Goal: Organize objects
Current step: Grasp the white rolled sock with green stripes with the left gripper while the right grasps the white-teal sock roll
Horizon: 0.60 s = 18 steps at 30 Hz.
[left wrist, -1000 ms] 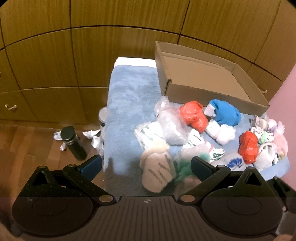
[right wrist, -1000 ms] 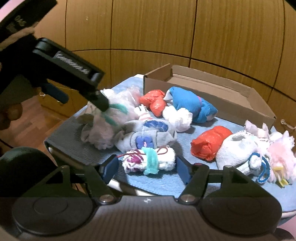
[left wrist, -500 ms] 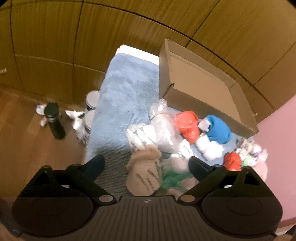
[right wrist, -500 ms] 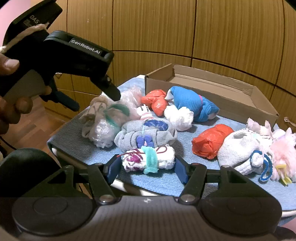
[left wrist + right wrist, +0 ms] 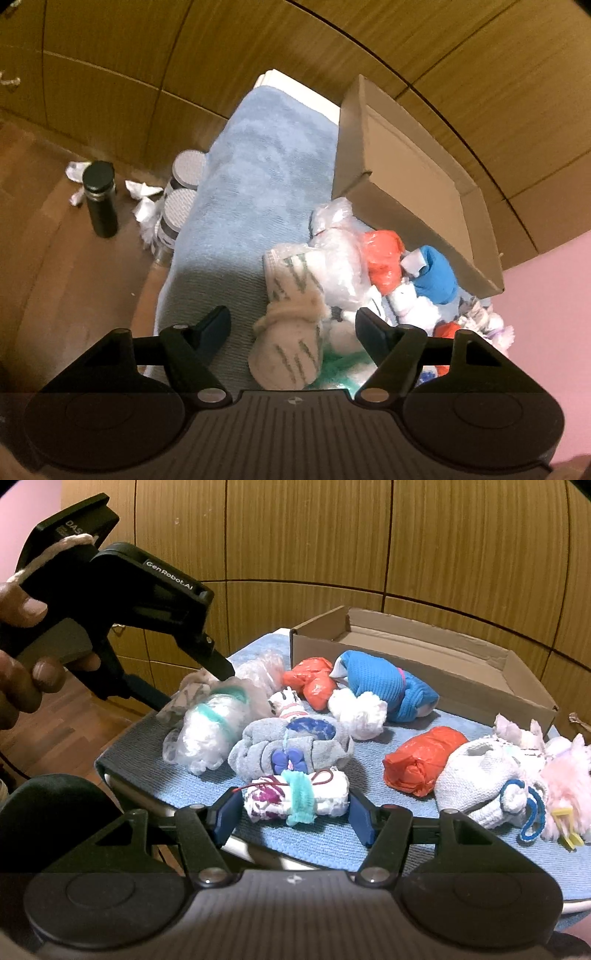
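Several rolled sock bundles lie on a blue towel (image 5: 332,845). My right gripper (image 5: 293,810) is open, its blue pads on either side of a white bundle with purple print and a green band (image 5: 295,799), close to its ends. My left gripper (image 5: 291,325) is open above a cream bundle with grey stripes (image 5: 291,343), which lies between its fingers. In the right wrist view the left gripper (image 5: 192,686) hovers over a clear-wrapped bundle with a green band (image 5: 207,731). An empty cardboard box (image 5: 436,653) stands behind the pile.
Other bundles: grey with blue (image 5: 291,749), blue (image 5: 384,686), two orange (image 5: 421,760), white knit (image 5: 484,779), pink fluffy (image 5: 565,779). On the wooden floor at left stand a black bottle (image 5: 99,199) and two jars (image 5: 181,206). Wooden cabinets stand behind.
My left gripper has risen and tilted down over the cream bundle, at the pile's left end. My right gripper has crept forward so its pads flank the purple-print bundle.
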Tool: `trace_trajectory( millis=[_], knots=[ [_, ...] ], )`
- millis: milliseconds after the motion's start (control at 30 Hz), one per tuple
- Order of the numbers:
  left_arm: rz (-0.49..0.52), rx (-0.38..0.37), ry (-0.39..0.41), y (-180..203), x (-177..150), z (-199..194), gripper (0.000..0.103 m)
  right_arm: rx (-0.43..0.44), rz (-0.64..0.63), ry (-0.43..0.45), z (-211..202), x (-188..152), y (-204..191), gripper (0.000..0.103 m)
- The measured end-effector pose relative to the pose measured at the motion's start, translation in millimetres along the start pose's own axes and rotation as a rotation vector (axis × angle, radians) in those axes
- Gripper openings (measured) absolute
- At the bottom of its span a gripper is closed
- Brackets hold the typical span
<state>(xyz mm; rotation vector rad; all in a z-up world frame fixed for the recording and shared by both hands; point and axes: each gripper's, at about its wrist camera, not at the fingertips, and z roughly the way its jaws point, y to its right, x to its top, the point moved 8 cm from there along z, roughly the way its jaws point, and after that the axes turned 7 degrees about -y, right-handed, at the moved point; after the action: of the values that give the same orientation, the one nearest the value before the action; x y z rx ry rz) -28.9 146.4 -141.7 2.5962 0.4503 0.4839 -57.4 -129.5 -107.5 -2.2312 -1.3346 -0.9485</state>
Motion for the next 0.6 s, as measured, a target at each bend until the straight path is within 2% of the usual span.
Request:
trace_trajectory(
  millis=[100, 200, 367, 500, 600],
  knots=[
    [-0.019, -0.048, 0.008, 3, 2, -2, 0.077, 0.003, 0.0, -0.001, 1, 0, 0, 0.058],
    [-0.078, -0.114, 0.007, -4, 2, -3, 0.077, 0.005, 0.0, -0.001, 1, 0, 0, 0.058],
    [-0.17, -0.173, 0.006, -21, 0, -5, 0.074, 0.01, -0.002, 0.0, 1, 0, 0, 0.058],
    [-0.149, -0.133, 0.012, -21, 0, -6, 0.066, 0.01, -0.005, 0.001, 1, 0, 0, 0.058],
    [-0.089, -0.042, 0.013, -13, -1, -4, 0.061, 0.011, -0.006, 0.0, 1, 0, 0, 0.058]
  ],
)
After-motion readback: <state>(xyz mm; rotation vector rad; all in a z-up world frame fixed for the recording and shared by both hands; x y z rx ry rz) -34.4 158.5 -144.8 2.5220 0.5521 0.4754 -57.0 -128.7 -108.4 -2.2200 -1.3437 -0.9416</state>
